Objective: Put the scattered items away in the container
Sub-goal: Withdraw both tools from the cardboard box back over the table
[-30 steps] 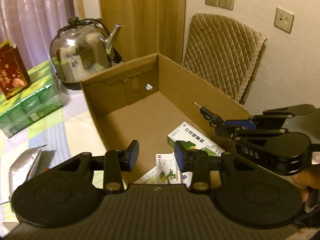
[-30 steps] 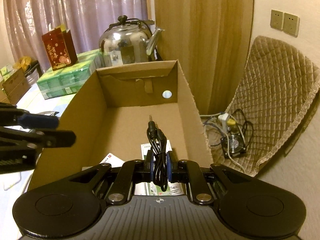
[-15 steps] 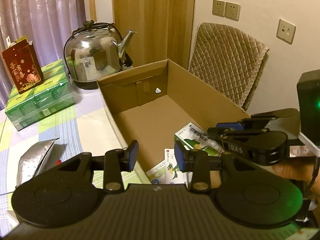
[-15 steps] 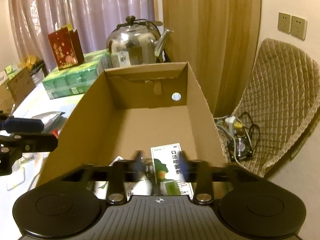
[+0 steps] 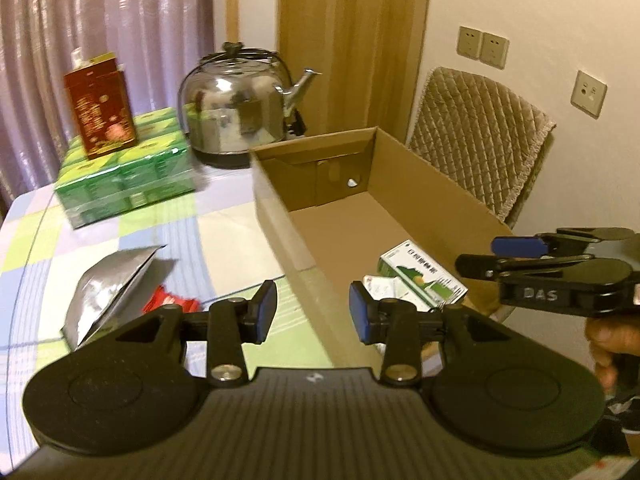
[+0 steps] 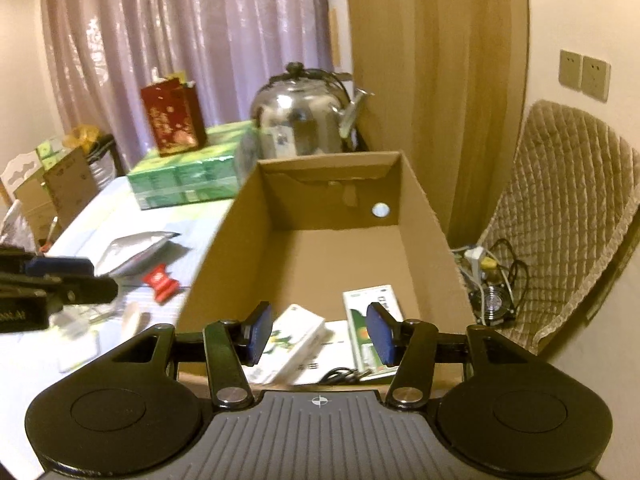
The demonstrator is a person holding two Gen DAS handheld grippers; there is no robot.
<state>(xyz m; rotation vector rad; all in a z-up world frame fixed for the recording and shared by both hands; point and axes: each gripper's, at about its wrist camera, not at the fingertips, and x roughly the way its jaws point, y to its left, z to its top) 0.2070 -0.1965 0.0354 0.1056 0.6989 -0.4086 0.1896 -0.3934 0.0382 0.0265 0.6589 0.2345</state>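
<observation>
An open cardboard box [image 6: 424, 216] [image 5: 272, 204] stands on the table. In it lie a green medicine box [image 6: 370, 320] [image 5: 424, 276], a white medicine box [image 6: 296, 336] and a black cable [image 6: 340, 376] at the near end. My right gripper [image 6: 319, 334] is open and empty above the box's near end; it also shows in the left wrist view [image 5: 520, 258]. My left gripper [image 5: 313, 312] is open and empty over the box's left wall. On the table left of the box lie a silver foil pouch [image 5: 108, 284] [image 6: 136, 248] and a red packet [image 6: 160, 280] [image 5: 168, 302].
A steel kettle [image 5: 236, 112] stands behind the box. A green pack [image 5: 124, 176] with a red carton [image 5: 102, 108] on it sits at the far left. A quilted chair [image 6: 560, 216] and floor cables [image 6: 492, 276] are right of the box. Small white items [image 6: 80, 328] lie near the table's front.
My right gripper opened and let go of the black cable, which now lies in the box. Both grippers drew back; the left one swung left over the box wall.
</observation>
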